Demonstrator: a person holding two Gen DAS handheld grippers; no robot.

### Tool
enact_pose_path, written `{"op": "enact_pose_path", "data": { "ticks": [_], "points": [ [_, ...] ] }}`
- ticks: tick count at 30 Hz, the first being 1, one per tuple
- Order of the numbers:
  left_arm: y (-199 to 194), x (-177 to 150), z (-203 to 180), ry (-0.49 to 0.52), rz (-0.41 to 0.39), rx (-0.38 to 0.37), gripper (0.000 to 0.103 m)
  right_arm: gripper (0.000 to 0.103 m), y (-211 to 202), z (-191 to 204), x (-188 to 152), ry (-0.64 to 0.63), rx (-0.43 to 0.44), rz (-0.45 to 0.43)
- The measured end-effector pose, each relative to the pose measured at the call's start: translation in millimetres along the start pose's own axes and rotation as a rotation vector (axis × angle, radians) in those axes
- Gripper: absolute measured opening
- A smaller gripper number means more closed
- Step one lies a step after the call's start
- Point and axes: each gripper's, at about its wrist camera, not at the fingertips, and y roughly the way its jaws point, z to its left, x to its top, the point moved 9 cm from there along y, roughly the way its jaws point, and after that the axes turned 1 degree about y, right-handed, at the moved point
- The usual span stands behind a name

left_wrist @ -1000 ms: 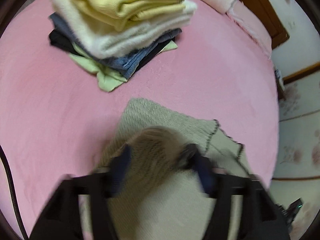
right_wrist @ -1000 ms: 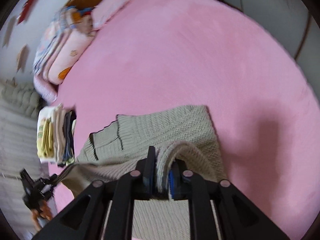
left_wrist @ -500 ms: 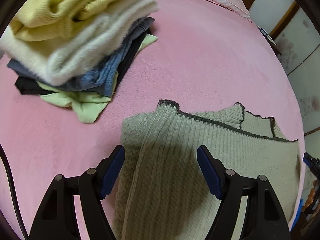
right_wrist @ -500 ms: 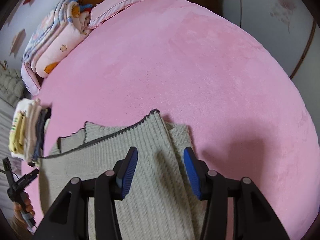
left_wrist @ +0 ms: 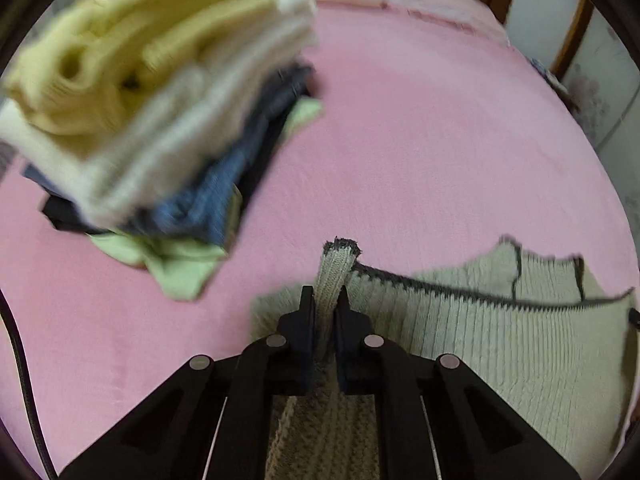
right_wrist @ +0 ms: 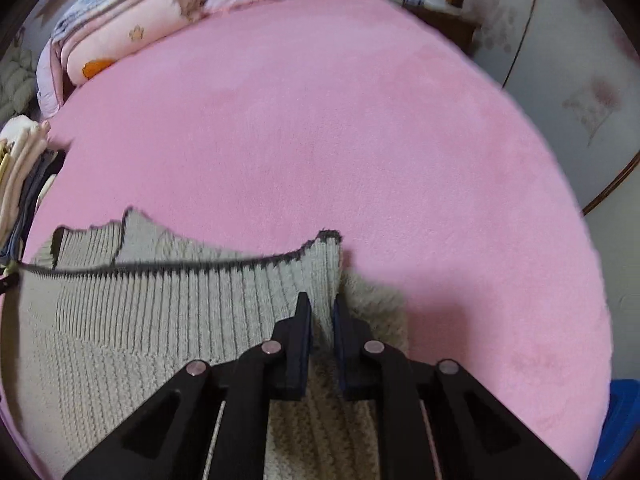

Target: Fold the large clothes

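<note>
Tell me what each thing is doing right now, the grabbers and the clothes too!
left gripper: just closed, pinching the sweater's left corner.
right gripper: just closed, pinching the sweater's right corner.
sweater: beige knit, partly folded, dark-trimmed edge stretched between both grippers.
clothes pile: folded, stacked on the bed.
bed: covered in pink.
</note>
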Motion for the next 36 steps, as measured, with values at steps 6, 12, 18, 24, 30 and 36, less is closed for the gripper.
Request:
{"op": "enact_pose_path", "data": {
  "ticks": [6, 12, 18, 24, 30, 36],
  "points": [
    [27, -9, 11, -0.055, 0.019, 0.089, 0.006, 0.009, 25, -16, -8, 0.037, -0.07, 0.038],
    [39, -15, 7, 0.011, 0.002, 0.17, 0.009, 0.01, 36, -15, -12, 0.019, -0.134, 0.047],
    [18, -11, 2, 0.042, 0.04, 0.153, 0.059, 0.026, 3, -9, -3, 0.024, -0.11, 0.032],
    [-46, 1, -10, 0.023, -0.028, 0.118, 0.08, 0.036, -55, 13, 8, 0.056, -0.041, -0.057],
    [-123, 3, -35, 0.012, -0.043, 0.021, 0.084, 0.036, -123, 40, 13, 0.088, 0.04, -0.11],
    [-197, -13, -52, -0.002, -0.076, -0.03, 0.091, 0.04, -192, 60, 12, 0.12, 0.118, -0.165]
  ]
}}
